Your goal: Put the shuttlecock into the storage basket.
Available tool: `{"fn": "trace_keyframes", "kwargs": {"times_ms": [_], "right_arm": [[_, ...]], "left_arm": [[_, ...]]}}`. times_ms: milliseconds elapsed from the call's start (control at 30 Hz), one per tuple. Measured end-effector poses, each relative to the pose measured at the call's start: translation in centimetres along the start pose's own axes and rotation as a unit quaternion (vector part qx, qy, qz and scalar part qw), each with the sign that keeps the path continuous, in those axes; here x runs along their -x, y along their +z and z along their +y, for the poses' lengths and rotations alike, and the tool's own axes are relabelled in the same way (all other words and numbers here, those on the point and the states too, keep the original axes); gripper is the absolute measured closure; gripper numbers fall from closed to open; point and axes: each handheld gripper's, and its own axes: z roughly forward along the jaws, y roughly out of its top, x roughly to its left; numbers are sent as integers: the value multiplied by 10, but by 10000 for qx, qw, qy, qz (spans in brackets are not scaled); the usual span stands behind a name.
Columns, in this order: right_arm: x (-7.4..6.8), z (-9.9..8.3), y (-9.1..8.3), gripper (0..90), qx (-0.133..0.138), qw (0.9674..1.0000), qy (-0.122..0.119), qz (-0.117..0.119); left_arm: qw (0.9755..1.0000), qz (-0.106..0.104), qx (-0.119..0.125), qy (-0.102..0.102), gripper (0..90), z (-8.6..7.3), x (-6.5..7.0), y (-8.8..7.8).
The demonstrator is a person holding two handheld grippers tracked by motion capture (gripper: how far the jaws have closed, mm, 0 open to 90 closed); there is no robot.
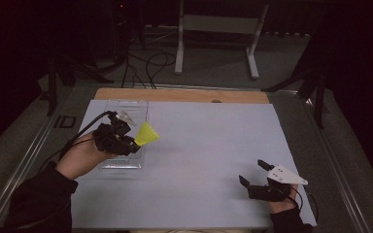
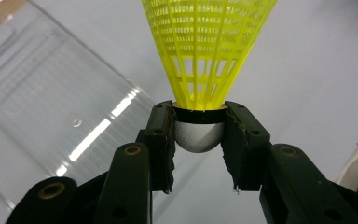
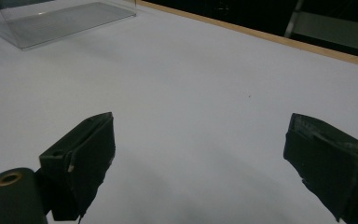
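Big white table (image 1: 199,160) is mostly bare; a clear tray (image 1: 126,133) sits at its left, well apart from the right gripper (image 1: 253,171), whose jaws are spread wide over nothing; left gripper (image 2: 198,140) is clamped on the yellow shuttle (image 2: 207,51) by its rounded cork base, held over the tray's edge; I'd guess it's super light, skirt flimsy and crushable, so the cork's the right spot; nothing really blocks the way.
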Motion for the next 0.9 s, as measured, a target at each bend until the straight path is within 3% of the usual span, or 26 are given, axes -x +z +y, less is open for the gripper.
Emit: {"fn": "trace_keyframes", "kwargs": {"times_ms": [100, 400, 900], "right_arm": [[0, 0, 0, 90, -1, 10000, -5, 1], [0, 0, 0, 90, -9, 10000, -15, 2], [-1, 0, 1, 90, -21, 10000, -17, 9]], "left_arm": [[9999, 71, 72, -36, 655, -4, -7, -1], [9990, 189, 77, -400, 655, -15, -26, -2], [9953, 370, 165, -883, 656, -38, -52, -18]]}}
